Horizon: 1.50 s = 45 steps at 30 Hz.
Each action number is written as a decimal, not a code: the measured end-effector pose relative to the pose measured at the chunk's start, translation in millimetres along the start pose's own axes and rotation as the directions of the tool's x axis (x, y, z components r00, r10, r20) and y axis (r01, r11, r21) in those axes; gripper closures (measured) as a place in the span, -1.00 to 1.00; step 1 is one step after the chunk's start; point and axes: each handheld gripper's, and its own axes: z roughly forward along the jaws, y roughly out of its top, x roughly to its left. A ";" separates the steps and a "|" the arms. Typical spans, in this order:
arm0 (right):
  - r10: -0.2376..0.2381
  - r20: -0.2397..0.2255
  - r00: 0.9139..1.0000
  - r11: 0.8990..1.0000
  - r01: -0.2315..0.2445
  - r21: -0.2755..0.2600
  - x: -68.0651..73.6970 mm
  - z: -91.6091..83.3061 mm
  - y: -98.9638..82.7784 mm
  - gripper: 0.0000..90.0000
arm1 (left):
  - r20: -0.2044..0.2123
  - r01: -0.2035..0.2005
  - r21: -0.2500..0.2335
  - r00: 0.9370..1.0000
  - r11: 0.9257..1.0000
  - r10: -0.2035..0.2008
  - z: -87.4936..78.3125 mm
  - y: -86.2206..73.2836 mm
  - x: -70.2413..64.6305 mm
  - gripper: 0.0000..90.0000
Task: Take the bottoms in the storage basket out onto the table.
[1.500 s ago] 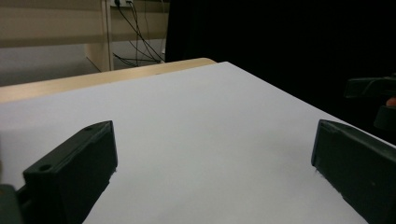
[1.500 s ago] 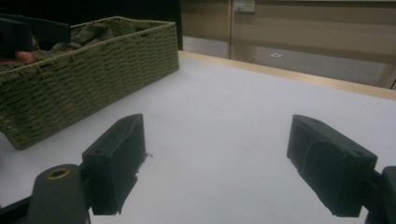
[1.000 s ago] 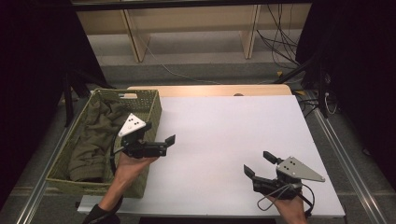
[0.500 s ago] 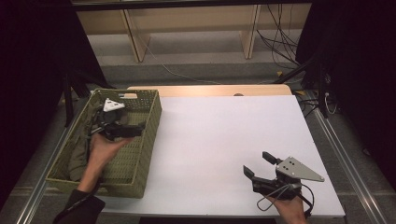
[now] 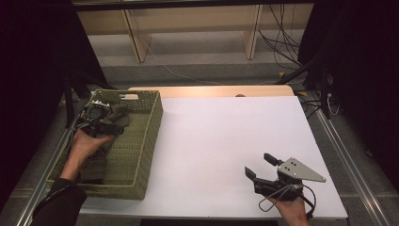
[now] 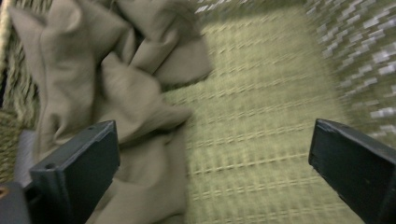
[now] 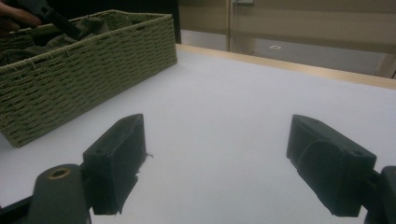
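At the left of the high view, the left gripper (image 5: 96, 117) hangs wide open over the crumpled cloth (image 6: 107, 88) inside the woven basket (image 5: 141, 155), nothing grasped yet. Lower right, the right gripper (image 5: 263, 169) waits open and empty on the table (image 5: 221, 136).

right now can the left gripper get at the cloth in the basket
Probably yes: the left gripper is inside the basket with jaws open right over the cloth, nothing between.
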 end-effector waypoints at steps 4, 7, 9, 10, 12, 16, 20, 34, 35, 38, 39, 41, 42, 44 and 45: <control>0.003 -0.001 1.000 1.000 -0.003 0.008 0.0 2.3 -0.7 -0.54 | -0.036 0.004 0.087 0.999 0.996 -0.001 15.4 -1.0 10.0 -0.89; -0.002 -0.005 1.000 1.000 0.002 0.009 0.1 2.9 -0.7 -0.54 | -0.050 0.002 0.134 0.999 0.991 0.004 22.8 -3.3 15.0 -0.87; 0.003 -0.005 1.000 1.000 -0.003 0.010 0.0 3.0 -0.9 -0.54 | -0.064 0.006 0.185 0.998 0.983 0.006 31.1 -4.3 18.6 -0.85; 0.002 -0.006 1.000 1.000 -0.002 0.009 -0.2 2.8 -1.0 -0.54 | -0.064 0.006 0.185 0.998 0.983 0.006 31.1 -4.3 18.6 -0.85; 0.002 -0.006 1.000 1.000 -0.002 0.008 -0.2 3.1 -0.9 -0.54 | -0.088 0.012 0.254 0.996 0.967 0.011 43.3 -6.2 22.2 -0.83; 0.002 -0.008 1.000 1.000 -0.002 0.010 0.0 3.2 -1.4 -0.53 | -0.116 0.041 0.303 0.993 0.952 -0.006 55.3 -9.4 27.8 -0.78; 0.001 -0.010 1.000 1.000 -0.001 0.018 0.2 3.7 -1.8 -0.53 | -0.134 0.037 0.322 0.991 0.946 0.007 59.5 -10.7 29.5 -0.67; -0.006 -0.019 1.000 1.000 0.006 0.017 1.1 3.7 -1.8 -0.51 | -0.144 0.024 0.329 0.989 0.944 0.025 71.3 -20.3 38.4 0.31; -0.006 -0.019 1.000 1.000 0.006 0.017 1.1 3.7 -1.8 -0.51 | -0.139 0.024 0.328 0.990 0.944 0.023 70.3 -19.8 38.9 0.31; -0.001 -0.013 1.000 1.000 0.001 0.022 0.0 4.4 -2.4 -0.50 | -0.122 0.026 0.308 0.992 0.951 0.012 64.9 -18.5 41.0 0.61; -0.001 -0.013 1.000 1.000 0.001 0.022 0.0 4.4 -2.4 -0.50 | -0.122 0.026 0.308 0.992 0.951 0.012 64.9 -18.5 41.0 0.65; 0.001 -0.011 1.000 1.000 0.000 0.026 -0.6 5.4 -2.6 -0.50 | -0.094 0.034 0.280 0.996 0.959 -0.008 59.4 -18.7 44.6 0.69; 0.003 -0.011 1.000 1.000 -0.003 0.029 -0.7 5.6 -2.8 -0.50 | -0.083 0.038 0.264 0.996 0.964 -0.016 56.7 -18.5 45.5 0.69; 0.004 -0.012 1.000 1.000 -0.004 0.027 -0.9 6.3 -2.8 -0.50 | -0.061 0.042 0.235 0.998 0.971 -0.028 51.0 -17.7 44.9 0.70; 0.003 -0.012 1.000 1.000 -0.003 0.027 -1.0 7.0 -2.7 -0.49 | -0.051 0.040 0.225 0.998 0.973 -0.029 48.5 -16.9 44.5 0.71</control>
